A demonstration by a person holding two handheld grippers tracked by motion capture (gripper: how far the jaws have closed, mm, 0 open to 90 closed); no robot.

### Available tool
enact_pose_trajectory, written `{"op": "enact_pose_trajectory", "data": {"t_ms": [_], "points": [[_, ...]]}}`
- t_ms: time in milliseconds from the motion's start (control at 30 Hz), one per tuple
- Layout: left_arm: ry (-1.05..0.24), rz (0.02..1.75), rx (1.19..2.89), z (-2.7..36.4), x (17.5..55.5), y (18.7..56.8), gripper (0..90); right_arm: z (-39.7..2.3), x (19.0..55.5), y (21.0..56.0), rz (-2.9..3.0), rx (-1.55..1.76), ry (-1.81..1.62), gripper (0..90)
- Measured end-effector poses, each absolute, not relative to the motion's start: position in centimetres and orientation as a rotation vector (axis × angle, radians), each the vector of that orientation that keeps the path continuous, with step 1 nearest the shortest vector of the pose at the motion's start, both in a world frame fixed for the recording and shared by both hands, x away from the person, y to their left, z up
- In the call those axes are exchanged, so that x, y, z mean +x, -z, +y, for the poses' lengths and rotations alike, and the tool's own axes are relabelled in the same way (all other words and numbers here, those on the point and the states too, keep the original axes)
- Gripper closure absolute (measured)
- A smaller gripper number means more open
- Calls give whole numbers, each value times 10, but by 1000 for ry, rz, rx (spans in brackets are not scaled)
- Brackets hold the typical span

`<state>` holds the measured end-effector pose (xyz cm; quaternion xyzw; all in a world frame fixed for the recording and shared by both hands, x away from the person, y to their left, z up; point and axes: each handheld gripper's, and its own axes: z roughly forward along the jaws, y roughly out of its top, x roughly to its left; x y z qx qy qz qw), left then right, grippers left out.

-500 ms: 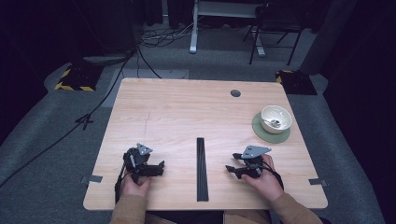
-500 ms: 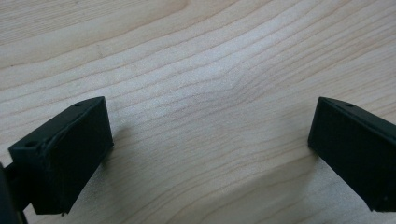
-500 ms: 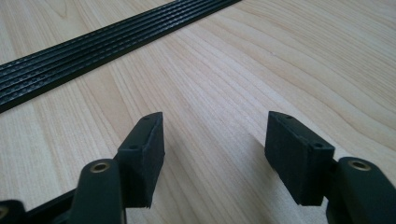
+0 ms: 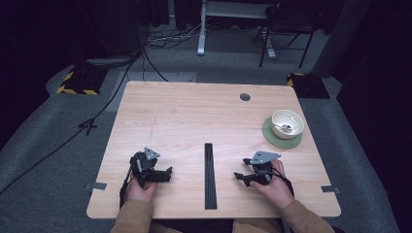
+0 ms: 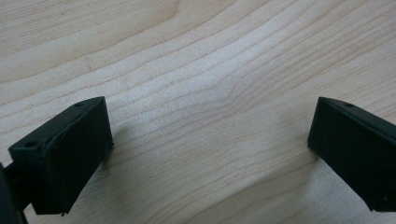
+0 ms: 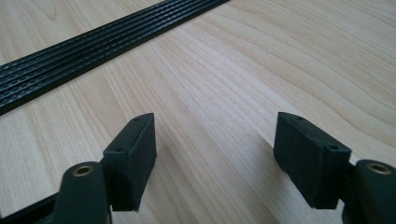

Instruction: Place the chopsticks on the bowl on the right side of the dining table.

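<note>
A: From the high view, take the black strip (image 4: 209, 175) down the middle of the table (image 4: 194, 111) as the marker. The left gripper (image 4: 168, 174) lies to its left, held in the left hand (image 4: 141, 189), and points toward it. The right gripper (image 4: 239, 176) lies to its right, in the right hand (image 4: 273, 187), also pointing toward it. Both rest low on the wood, each near the strip but apart from it.

B: And the bowl (image 4: 287, 123)?

A: Far to the right of the strip and beyond its far end, sitting on a green mat (image 4: 272, 138). Something small lies inside it, perhaps a spoon; the view is too coarse to be sure. It is well apart from both grippers.

B: Can you read the jaws from up there?

A: Hardly. The left gripper view does that: the left gripper (image 5: 205, 154) has its jaws spread wide, bare wood between them, nothing gripped. It gives no sight of the strip.

B: The right gripper view?

A: The right gripper (image 6: 215, 158) also has its jaws released and apart, with bare wood in the gap. Here the strip (image 6: 93, 49) runs across the upper left, beyond the jaws, and its lengthwise ribs show, which the high view does not reveal.
</note>
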<state>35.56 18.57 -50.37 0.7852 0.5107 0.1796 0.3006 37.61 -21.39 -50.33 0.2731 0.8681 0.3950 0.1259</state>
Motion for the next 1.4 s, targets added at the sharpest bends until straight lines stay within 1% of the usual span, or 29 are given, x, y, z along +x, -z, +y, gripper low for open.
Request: {"op": "enact_pose_trajectory", "data": {"t_ms": [200, 300, 433, 500, 667, 800, 1000, 1100, 1333, 1400], "points": [[-479, 1353, 2082, 186, 356, 504, 4, -213, 378, 496, 2560, 779, -1161, 314], [-480, 1354, 2084, 186, 355, 504, 5, -202, 379, 484, 2559, 747, -1190, 335], [-480, 1354, 2083, 186, 355, 504, 5, -188, 383, 476, 2573, 700, -1196, 343], [-482, 1357, 2084, 185, 355, 504, 6, -173, 387, 470, 2590, 674, -1199, 343], [-477, 1356, 2083, 185, 355, 504, 6, -161, 389, 464, 2606, 653, -1193, 336], [-482, 1357, 2084, 185, 355, 504, 6, -157, 386, 466, 2585, 652, -1210, 326], [-479, 1356, 2084, 185, 355, 504, 5, -150, 379, 481, 2540, 648, -1245, 328], [-479, 1355, 2084, 185, 355, 504, 5, -144, 375, 490, 2574, 628, -1207, 328], [-476, 1354, 2084, 185, 355, 504, 5, -140, 373, 495, 2584, 623, -1198, 321], [-476, 1355, 2084, 185, 355, 504, 5, -138, 371, 496, 2579, 675, -1212, 318]]}}
